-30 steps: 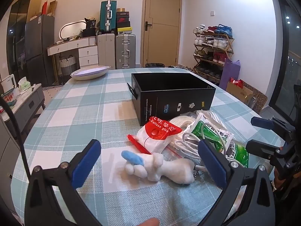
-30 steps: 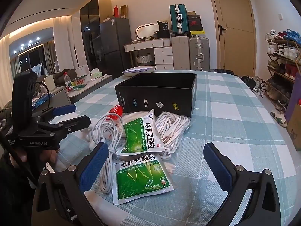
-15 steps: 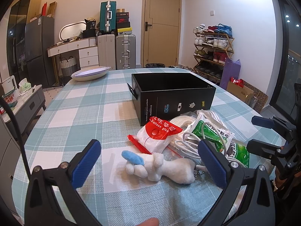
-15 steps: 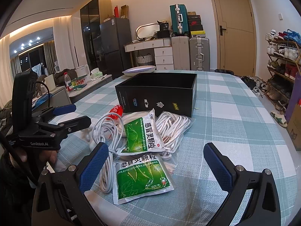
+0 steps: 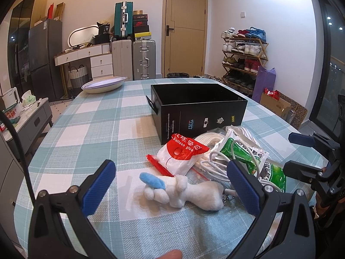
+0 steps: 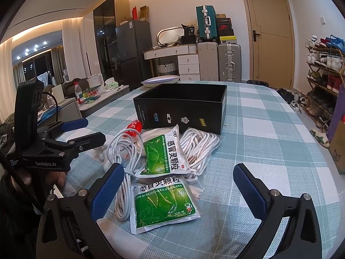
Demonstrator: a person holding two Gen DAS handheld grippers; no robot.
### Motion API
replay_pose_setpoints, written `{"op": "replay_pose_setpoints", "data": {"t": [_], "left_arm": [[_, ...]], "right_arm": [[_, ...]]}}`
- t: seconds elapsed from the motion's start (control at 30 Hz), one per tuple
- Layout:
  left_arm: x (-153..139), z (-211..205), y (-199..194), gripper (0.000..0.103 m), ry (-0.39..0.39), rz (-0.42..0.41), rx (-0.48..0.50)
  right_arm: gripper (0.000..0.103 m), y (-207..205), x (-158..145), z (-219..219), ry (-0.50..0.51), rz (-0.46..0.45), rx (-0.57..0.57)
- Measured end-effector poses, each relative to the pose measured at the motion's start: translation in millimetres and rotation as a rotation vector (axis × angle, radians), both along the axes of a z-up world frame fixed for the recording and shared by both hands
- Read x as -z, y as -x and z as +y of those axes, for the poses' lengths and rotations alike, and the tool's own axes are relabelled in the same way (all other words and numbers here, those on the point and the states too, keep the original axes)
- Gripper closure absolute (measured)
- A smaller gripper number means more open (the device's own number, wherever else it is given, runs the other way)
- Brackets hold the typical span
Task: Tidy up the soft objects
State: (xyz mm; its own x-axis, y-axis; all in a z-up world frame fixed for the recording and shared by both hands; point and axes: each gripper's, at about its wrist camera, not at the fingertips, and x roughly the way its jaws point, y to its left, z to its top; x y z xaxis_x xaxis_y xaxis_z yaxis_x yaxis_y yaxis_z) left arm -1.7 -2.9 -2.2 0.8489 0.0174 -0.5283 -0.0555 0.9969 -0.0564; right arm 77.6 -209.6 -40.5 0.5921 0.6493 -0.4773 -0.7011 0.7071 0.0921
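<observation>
Almost nothing has moved since a second ago: both views have only drifted slightly, and the pile lies as it did; the left gripper (image 5: 171, 183) hovers with its jaws spread wide and nothing between them, the white plush toy (image 5: 185, 191) lying on the checked table (image 5: 90, 133) just ahead; at its 1 o'clock the balloon glue bag (image 5: 183, 153) leans on white cable (image 6: 127, 151); the black box (image 5: 199, 108) stands open at 12 o'clock; the right gripper (image 6: 179, 188) is likewise wide apart and empty, over two green sachets (image 6: 163, 202).
</observation>
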Motion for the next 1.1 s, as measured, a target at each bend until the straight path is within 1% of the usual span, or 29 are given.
{"op": "replay_pose_setpoints", "data": {"t": [0.87, 1.1], "left_arm": [[0.0, -0.3, 0.0, 0.000, -0.002, 0.000, 0.000], [0.1, -0.1, 0.1, 0.000, -0.002, -0.001, 0.001]], "right_arm": [[0.000, 0.3, 0.3, 0.4, 0.002, 0.002, 0.000], [0.000, -5.8, 4.1, -1.8, 0.037, 0.017, 0.029]]}}
